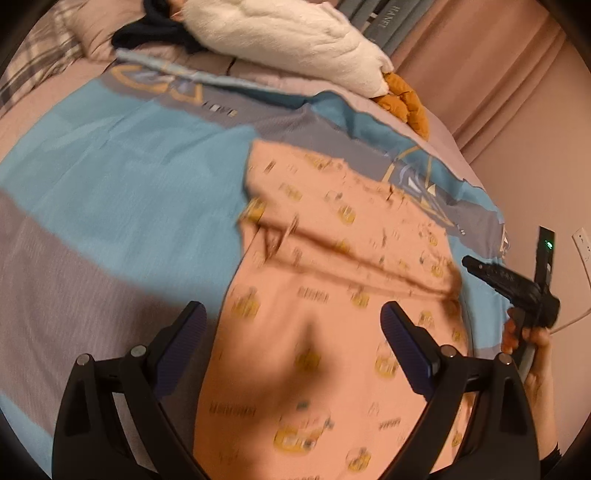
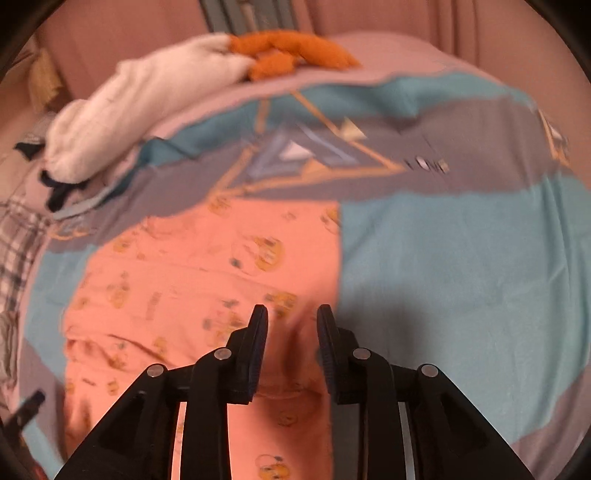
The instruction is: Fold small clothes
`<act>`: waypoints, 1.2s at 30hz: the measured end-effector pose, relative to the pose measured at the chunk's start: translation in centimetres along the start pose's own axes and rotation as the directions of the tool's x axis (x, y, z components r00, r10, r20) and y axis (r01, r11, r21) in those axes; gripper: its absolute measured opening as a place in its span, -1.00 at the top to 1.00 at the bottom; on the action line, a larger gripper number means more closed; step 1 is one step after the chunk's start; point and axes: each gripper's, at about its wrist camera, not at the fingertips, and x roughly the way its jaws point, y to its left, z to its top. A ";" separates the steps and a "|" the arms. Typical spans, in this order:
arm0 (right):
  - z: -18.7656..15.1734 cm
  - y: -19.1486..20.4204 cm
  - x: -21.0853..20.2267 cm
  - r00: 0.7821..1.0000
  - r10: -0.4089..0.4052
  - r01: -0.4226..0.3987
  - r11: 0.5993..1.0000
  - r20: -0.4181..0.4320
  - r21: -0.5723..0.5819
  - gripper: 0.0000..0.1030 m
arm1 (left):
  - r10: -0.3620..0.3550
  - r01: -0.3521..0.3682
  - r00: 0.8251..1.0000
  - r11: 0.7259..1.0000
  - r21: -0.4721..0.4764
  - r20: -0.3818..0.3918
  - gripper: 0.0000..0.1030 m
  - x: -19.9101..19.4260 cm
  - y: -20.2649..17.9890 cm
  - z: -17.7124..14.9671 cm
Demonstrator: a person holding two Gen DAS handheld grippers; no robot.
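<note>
Pink curtains (image 1: pixel 498 74) hang behind the bed (image 2: pixel 461 251), whose cover is banded in blue and grey with a gold triangle print. We hold our left gripper (image 1: pixel 291 325) over the pink garment (image 1: pixel 332 258) with its jaws wide, nothing between the pads and nothing touched (the cloth lies below them). Our right gripper (image 2: pixel 291 332) shows a narrow gap; its jaws stand over the garment's right edge, and we see no cloth pinched between them. From the left wrist view that same gripper appears at the far right, gripped in a hand (image 1: pixel 528 343), just beside the garment's edge.

The garment, printed with small yellow figures, is spread flat on the cover with one fold ridge across it. Beyond it, at the far side of the bed, lie a white plush (image 1: pixel 288 40) and an orange plush piece (image 1: pixel 406 99) touching it, with dark clothing (image 1: pixel 147 33) beside the white one. A plaid pillow (image 1: pixel 33 62) sits at the left corner.
</note>
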 end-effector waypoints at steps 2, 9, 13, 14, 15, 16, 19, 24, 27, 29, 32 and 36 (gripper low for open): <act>0.1 1.0 -0.6 0.997 0.069 -0.068 0.997 0.021 -0.046 0.49 | -0.035 0.035 0.999 0.999 0.012 0.007 -0.85 0.9 -0.9 1.8; 0.1 2.1 1.6 0.989 0.145 -0.147 0.986 -0.026 -0.078 0.49 | -0.187 0.186 0.981 0.982 -0.018 -0.049 -0.42 6.2 -3.0 5.7; -0.3 1.1 1.7 0.987 0.152 -0.154 0.988 -0.042 -0.027 0.49 | -0.300 0.289 0.951 0.950 -0.122 -0.081 -0.41 7.8 -2.0 5.4; -0.4 0.8 1.6 0.987 0.157 -0.158 0.987 -0.042 -0.021 0.49 | -0.311 0.300 0.948 0.945 -0.127 -0.073 -0.41 7.5 -1.8 5.1; -0.5 0.6 1.6 0.986 0.164 -0.165 0.986 -0.040 -0.020 0.49 | -0.317 0.307 0.946 0.943 -0.126 -0.066 -0.41 7.3 -1.6 4.9; -0.7 0.5 1.3 0.985 0.171 -0.172 0.985 -0.038 -0.022 0.49 | -0.317 0.307 0.946 0.943 -0.128 -0.067 -0.42 7.3 -1.3 4.7; -0.7 0.5 1.4 0.983 0.179 -0.180 0.984 -0.039 -0.017 0.49 | -0.301 0.284 0.948 0.946 -0.153 -0.102 -0.41 8.2 -0.9 4.4; -0.6 0.7 1.7 0.983 0.179 -0.180 0.984 -0.037 -0.009 0.49 | -0.280 0.263 0.958 0.943 -0.202 -0.060 -0.45 9.2 -0.2 4.6; -0.5 0.4 2.0 0.986 0.162 -0.162 0.987 -0.036 0.000 0.49 | -0.157 0.156 0.988 0.965 -0.210 0.012 -0.44 8.5 0.7 4.8; -0.6 0.1 2.0 0.989 0.141 -0.141 0.990 -0.033 0.008 0.49 | -0.109 0.114 0.993 0.970 -0.215 0.036 -0.45 7.9 1.3 4.5; -0.8 -0.6 1.7 0.991 0.132 -0.131 0.991 -0.037 0.020 0.49 | -0.045 0.047 0.999 0.977 -0.207 0.011 -0.44 7.2 2.4 3.7; -1.3 -0.8 0.3 0.998 0.061 -0.061 0.998 -0.011 0.005 0.49 | -0.102 0.110 0.994 0.957 -0.270 0.044 -0.45 5.2 3.9 3.3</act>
